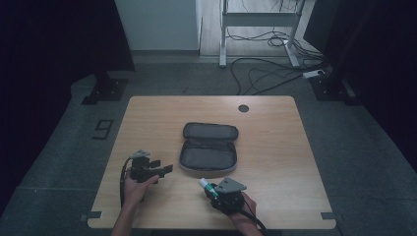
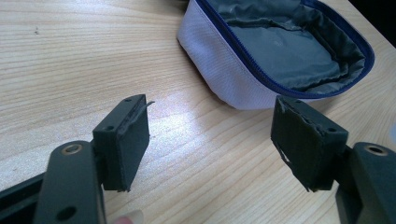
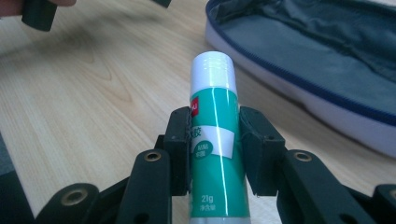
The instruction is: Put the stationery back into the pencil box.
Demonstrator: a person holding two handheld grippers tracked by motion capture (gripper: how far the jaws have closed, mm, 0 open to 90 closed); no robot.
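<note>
Wooden table (image 1: 275,147) with open grey pencil case (image 1: 208,147) at centre, right gripper (image 3: 214,144) clamped on green glue stick (image 3: 212,140), white cap toward case, left gripper (image 2: 210,140) jaws spread, holding nothing.

Both black grippers, left gripper (image 1: 158,169) and right gripper (image 1: 212,189), have brass-ringed screw holes and trailing black cables.

Glue stick (image 3: 215,154) base cut off below.
</note>
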